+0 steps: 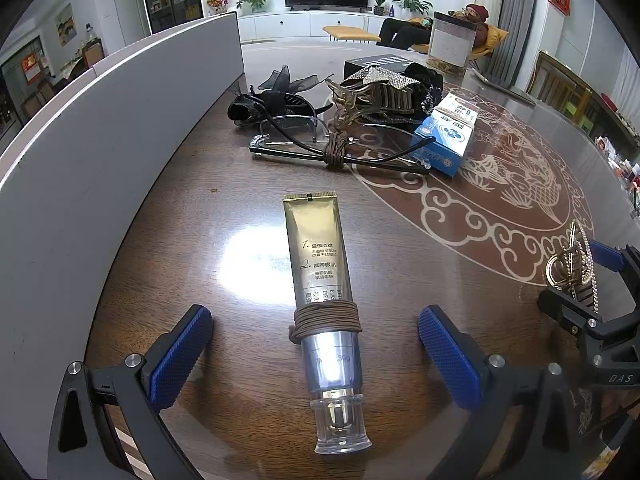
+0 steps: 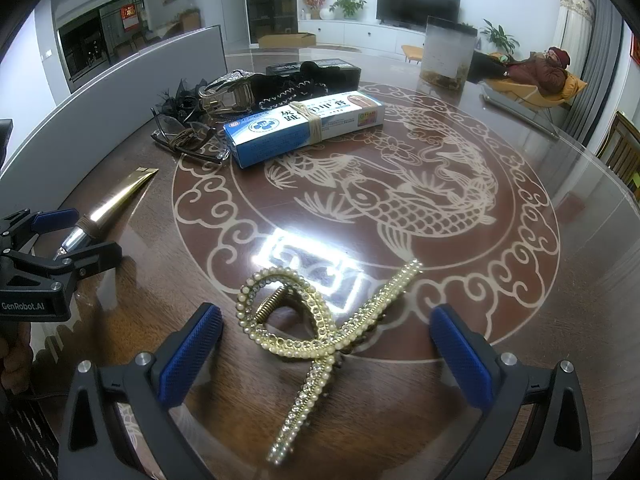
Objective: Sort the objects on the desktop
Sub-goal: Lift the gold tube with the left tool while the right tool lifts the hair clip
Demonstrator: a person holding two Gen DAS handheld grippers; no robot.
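The sorting is looking barely begun, as far as these views are showing; most of the clutter is sitting heaped at the far side of the desk (image 2: 540,280) — a black bow hair clip (image 1: 276,92), a large bronze claw clip (image 1: 372,98), folded glasses (image 1: 320,148) with a brown cord (image 1: 335,152) tied round them, a blue-and-white box (image 2: 304,126) banded with elastic, and a black box (image 2: 316,67) behind — all touching or overlapping, with no clear groups forming; whether a destination exists for them I cannot tell, though a grey panel (image 1: 100,152) is standing along the left edge.

Two items are lying apart from the heap, each one sitting in front of a gripper. The gold tube (image 1: 320,272), wrapped with a brown elastic band (image 1: 326,316) just above its silver collar and clear cap, is lying lengthwise between the jaws of the left gripper (image 1: 316,356); those jaws are standing wide open, gripping nothing, with the cap end reaching in between the blue pads and clear space on both sides. The pearl hair clip (image 2: 316,332) is lying on the desk between the jaws of the right gripper (image 2: 326,356); these too are spread wide and empty, the clip's looped body sitting centred between the pads and its long rhinestone arm trailing back toward the camera.

So both grippers are seeming poised to close — neither is touching its item yet.
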